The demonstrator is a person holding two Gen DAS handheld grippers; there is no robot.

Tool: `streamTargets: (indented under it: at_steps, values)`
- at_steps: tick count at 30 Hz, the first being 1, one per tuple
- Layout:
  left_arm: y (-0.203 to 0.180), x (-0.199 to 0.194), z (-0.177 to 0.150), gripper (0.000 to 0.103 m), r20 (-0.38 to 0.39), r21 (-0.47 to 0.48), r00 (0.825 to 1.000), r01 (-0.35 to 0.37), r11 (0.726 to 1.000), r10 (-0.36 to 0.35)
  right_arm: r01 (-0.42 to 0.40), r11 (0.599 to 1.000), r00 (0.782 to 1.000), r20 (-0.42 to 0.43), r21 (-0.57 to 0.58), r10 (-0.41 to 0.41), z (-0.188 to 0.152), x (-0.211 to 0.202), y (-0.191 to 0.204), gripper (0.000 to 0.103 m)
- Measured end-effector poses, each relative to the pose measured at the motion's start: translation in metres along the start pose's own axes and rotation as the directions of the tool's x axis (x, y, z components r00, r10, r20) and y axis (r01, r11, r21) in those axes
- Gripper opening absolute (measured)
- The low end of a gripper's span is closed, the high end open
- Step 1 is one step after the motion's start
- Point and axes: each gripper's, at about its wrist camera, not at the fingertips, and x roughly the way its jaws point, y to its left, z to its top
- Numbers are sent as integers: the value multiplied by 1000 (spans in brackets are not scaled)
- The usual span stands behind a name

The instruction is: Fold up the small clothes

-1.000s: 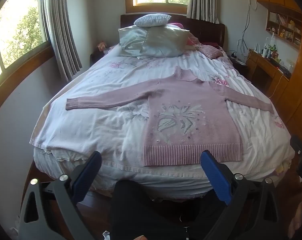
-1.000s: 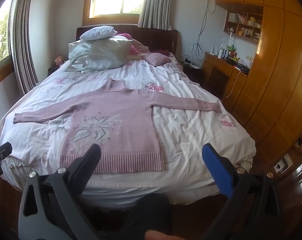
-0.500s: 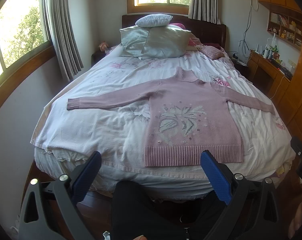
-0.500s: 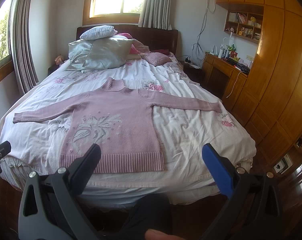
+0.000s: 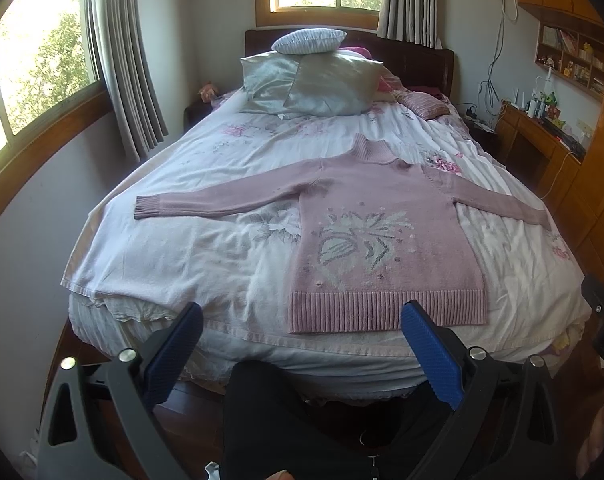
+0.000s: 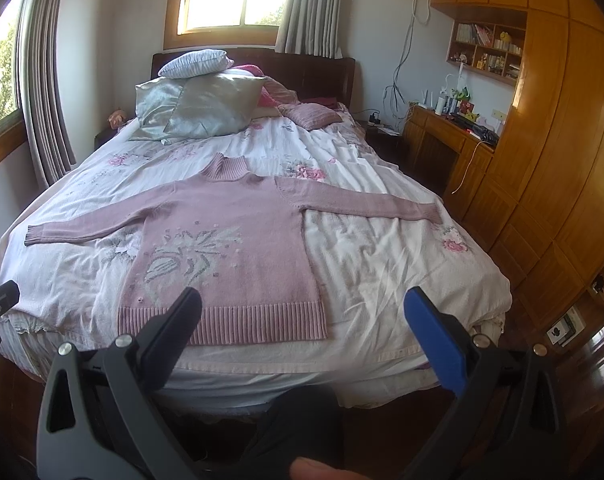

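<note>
the big bed [image 5: 181,248] fills the room, with a white flowery sheet on top. since a moment ago almost nothing on it has changed. the only change is small: both cameras have crept a little closer to the bed, so the bed looks a bit bigger now.

the pink sweater [image 5: 386,240] lies flat on the sheet, near the foot of the bed, front side up. its body is smooth and both sleeves are spread wide out to the sides. the left sleeve [image 5: 221,200] and the right sleeve [image 6: 366,202] have not moved at all. the ribbed hem [image 6: 229,322] is the part nearest to the grippers. no fold is made yet, so the job looks like it is just starting.

the left gripper [image 5: 302,334] hangs in the air at the foot of the bed, with its jaws spread wide and nothing in them. the right gripper [image 6: 304,320] is the same, wide apart and empty. neither one touches the sweater.

i think a sleeve or the hem is the first thing to grab.
</note>
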Motion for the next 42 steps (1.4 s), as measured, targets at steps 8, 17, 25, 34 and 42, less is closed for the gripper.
streamTargets:
  at_steps: [8, 17, 25, 34, 42]
  values:
    - [-1, 1, 3, 99, 0, -2, 1000, -2, 1000, 2, -4, 1000, 1000, -2, 0, 4, -5, 1, -1, 101]
    - [-3, -3, -4, 99, 4, -10, 1000, -15, 1000, 15, -5, 1000, 1000, -6, -1, 5, -7, 4, -3, 101]
    - [-2, -2, -4, 99, 4, -10, 1000, -13, 1000, 13, -5, 1000, 1000, -7, -3, 5, -7, 4, -2, 101]
    - [-2, -3, -4, 99, 5, -9, 1000, -12, 1000, 12, -2, 1000, 1000, -8, -3, 2, -6, 3, -3, 101]
    - [-1, -2, -4, 99, 5, -10, 1000, -13, 1000, 13, -3, 1000, 1000, -9, -4, 3, -7, 3, -3, 101]
